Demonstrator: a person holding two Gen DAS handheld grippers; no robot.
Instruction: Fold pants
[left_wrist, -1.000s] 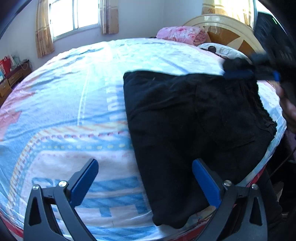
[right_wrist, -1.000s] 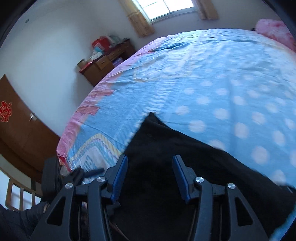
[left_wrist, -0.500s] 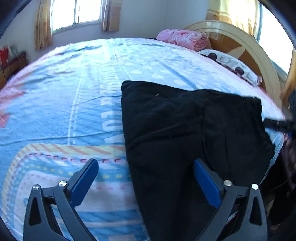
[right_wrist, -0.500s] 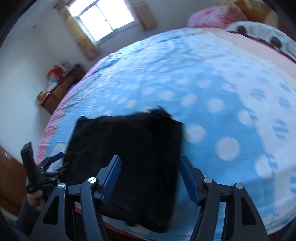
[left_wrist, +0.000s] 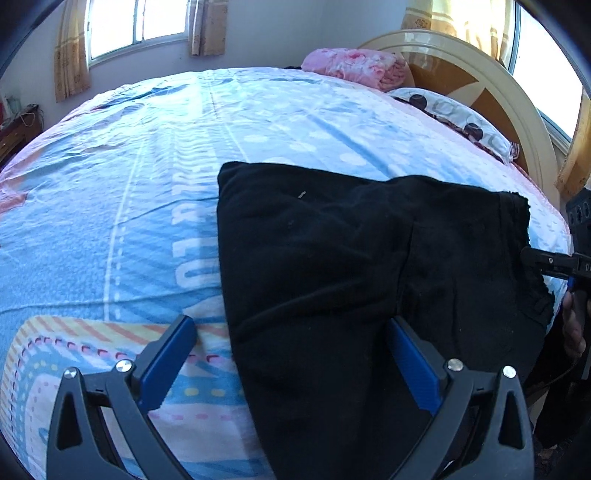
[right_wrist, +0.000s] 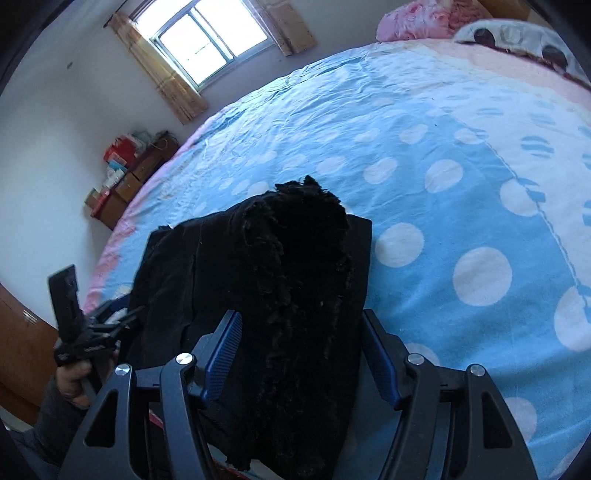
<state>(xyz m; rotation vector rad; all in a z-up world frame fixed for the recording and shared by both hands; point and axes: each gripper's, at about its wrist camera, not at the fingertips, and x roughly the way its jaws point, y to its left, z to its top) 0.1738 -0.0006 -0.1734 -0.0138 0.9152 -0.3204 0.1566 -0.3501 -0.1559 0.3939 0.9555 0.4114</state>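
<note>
The black pants (left_wrist: 351, 280) lie folded into a rectangle near the front edge of the bed, with a frayed hem end at the right. My left gripper (left_wrist: 291, 354) is open above the folded left edge, holding nothing. In the right wrist view the pants (right_wrist: 280, 295) lie ahead, frayed hems on top. My right gripper (right_wrist: 301, 349) is open over that end, holding nothing. The right gripper also shows at the right edge of the left wrist view (left_wrist: 554, 262), and the left gripper shows in the right wrist view (right_wrist: 92, 332).
The bed sheet (left_wrist: 147, 184) is blue and pink with dots and stripes. A pink blanket (left_wrist: 354, 70), a spotted pillow (left_wrist: 454, 118) and a wooden headboard (left_wrist: 480, 74) are at the head. A dresser (right_wrist: 129, 177) stands by the wall under a window (right_wrist: 210, 40).
My right gripper has pulled back from the far side of the pants to their frayed end and opened wider. The left gripper has shifted slightly; the pants lie flat.
</note>
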